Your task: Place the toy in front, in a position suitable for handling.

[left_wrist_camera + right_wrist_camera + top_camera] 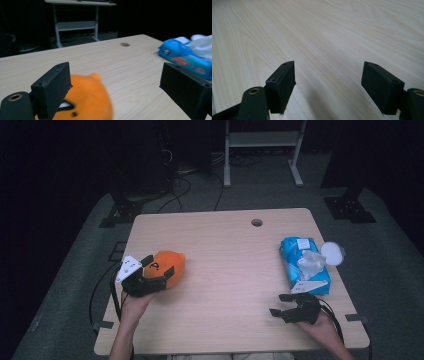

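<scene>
Dark room; grey floor, cables and a white stand at the top of the high view. Wooden table (225, 270) at centre frame, with a round hole (257, 222) near its far edge.

Item 1: orange plush (167, 264), lower left of the high view, lying on the table. In the left gripper view it sits low left, beside and partly behind the left-hand jaw.

Item 2: left gripper (154, 271), jaws spread wide around the plush, not pressing it; likely placed so as to close on it.

Item 3: right gripper (281, 304), lower right of the high view, jaws spread, holding nothing, over bare wood; seemingly parked in wait.

Item 4: blue tissue pack (302, 265), right of frame, just beyond the right gripper, a tissue sticking out on top.

Item 5: white lid (332, 253), touching the pack's right side.
</scene>
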